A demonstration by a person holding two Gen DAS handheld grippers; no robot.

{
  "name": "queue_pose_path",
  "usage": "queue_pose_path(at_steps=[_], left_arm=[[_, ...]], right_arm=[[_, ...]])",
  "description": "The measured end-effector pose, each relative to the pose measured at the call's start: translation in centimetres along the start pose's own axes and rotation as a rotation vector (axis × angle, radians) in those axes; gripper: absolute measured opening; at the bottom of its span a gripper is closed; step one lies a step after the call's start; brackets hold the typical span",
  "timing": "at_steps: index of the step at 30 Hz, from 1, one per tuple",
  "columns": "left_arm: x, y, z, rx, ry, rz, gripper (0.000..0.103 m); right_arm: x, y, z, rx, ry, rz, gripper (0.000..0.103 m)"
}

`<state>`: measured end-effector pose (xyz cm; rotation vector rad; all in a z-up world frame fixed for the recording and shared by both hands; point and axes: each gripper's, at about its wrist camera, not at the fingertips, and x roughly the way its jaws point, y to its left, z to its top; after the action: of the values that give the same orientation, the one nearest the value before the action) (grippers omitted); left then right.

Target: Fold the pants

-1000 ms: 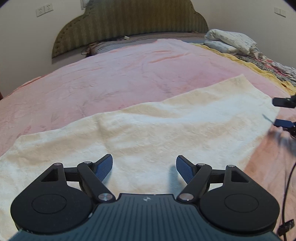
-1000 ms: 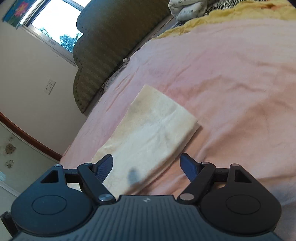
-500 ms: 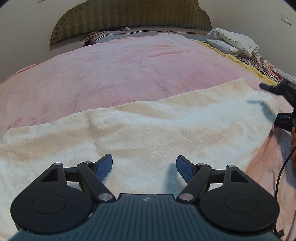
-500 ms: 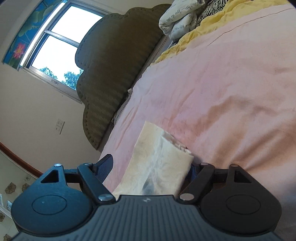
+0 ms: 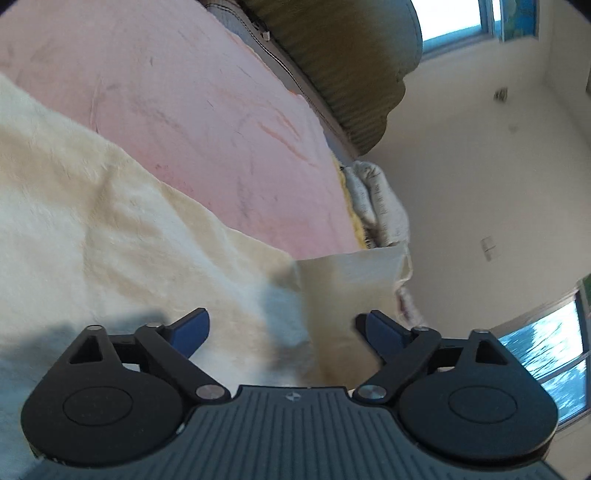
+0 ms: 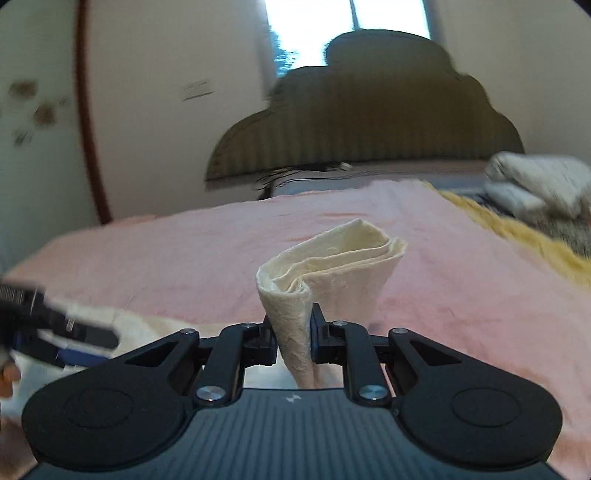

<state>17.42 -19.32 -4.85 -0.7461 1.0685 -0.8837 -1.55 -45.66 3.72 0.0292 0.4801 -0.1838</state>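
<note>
On a pink bed [image 6: 461,295], the right gripper [image 6: 293,325] pinches the cream pants' [image 6: 332,266] lifted end, seemingly to fold it over, while the left gripper [image 5: 282,328] hovers wide open above the cloth.

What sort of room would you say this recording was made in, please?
Most likely a bedroom in a home. A bed covered by a pink blanket fills both views, with a padded, scalloped headboard against the wall and folded bedding piled beside it. A window sits above the headboard.
</note>
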Motion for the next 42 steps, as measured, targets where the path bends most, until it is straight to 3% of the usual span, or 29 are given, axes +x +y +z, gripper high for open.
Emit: queue_pose_path(at_steps=[4, 10, 13, 14, 15, 16, 18, 23, 28, 32, 34, 35, 36, 40, 42], left_arm=[[1.3, 1.1, 0.4, -0.123, 0.02, -0.058, 0.097], [3.0, 1.8, 1.7, -0.193, 0.014, 0.002, 0.094], [2.4, 1.9, 2.5, -0.146, 0.008, 0.076, 0.059], [2.1, 1.8, 2.7, -0.109, 0.009, 0.127, 0.042], [1.7, 1.6, 2.9, -0.073, 0.009, 0.181, 0.034], [1.2, 1.4, 3.0, -0.032, -0.002, 0.223, 0.033], [-0.2, 1.2, 3.2, 0.029, -0.024, 0.277, 0.016], [-4.5, 0.5, 4.0, 0.186, -0.115, 0.437, 0.014], [-6.9, 0.4, 3.6, 0.346, -0.198, 0.645, 0.014], [-8.1, 1.8, 2.7, 0.421, -0.249, 0.804, 0.011], [-8.6, 2.4, 2.9, 0.397, -0.226, 0.8, 0.012], [-9.1, 3.0, 3.0, 0.357, -0.209, 0.784, 0.019], [-9.7, 3.3, 3.1, 0.319, -0.21, 0.772, 0.019], [-12.1, 3.2, 2.8, 0.272, -0.238, 0.781, 0.024], [-13.1, 2.8, 2.6, 0.235, -0.228, 0.745, 0.049]], right_arm=[[1.5, 4.4, -1.0, -0.098, 0.025, 0.048, 0.016], [0.8, 7.7, -1.8, -0.155, 0.023, 0.103, 0.017], [0.1, 9.7, -2.7, -0.23, 0.031, 0.115, 0.018], [0.2, 10.3, -2.8, -0.252, 0.038, 0.118, 0.018], [0.3, 10.8, -2.9, -0.269, 0.046, 0.127, 0.018], [0.5, 11.5, -3.0, -0.284, 0.058, 0.144, 0.018], [1.0, 12.6, -2.8, -0.295, 0.066, 0.187, 0.018], [1.9, 16.3, -2.4, -0.346, 0.051, 0.271, 0.018], [3.5, 20.6, -2.6, -0.4, 0.034, 0.362, 0.018], [5.3, 22.8, -3.7, -0.438, 0.093, 0.367, 0.022], [5.5, 23.0, -4.3, -0.436, 0.117, 0.36, 0.029], [5.0, 23.0, -4.3, -0.438, 0.113, 0.36, 0.032], [4.4, 22.7, -4.1, -0.436, 0.12, 0.376, 0.04], [0.9, 20.3, -2.7, -0.352, 0.07, 0.525, 0.044], [-0.2, 19.4, -2.4, -0.341, 0.033, 0.507, 0.044]])
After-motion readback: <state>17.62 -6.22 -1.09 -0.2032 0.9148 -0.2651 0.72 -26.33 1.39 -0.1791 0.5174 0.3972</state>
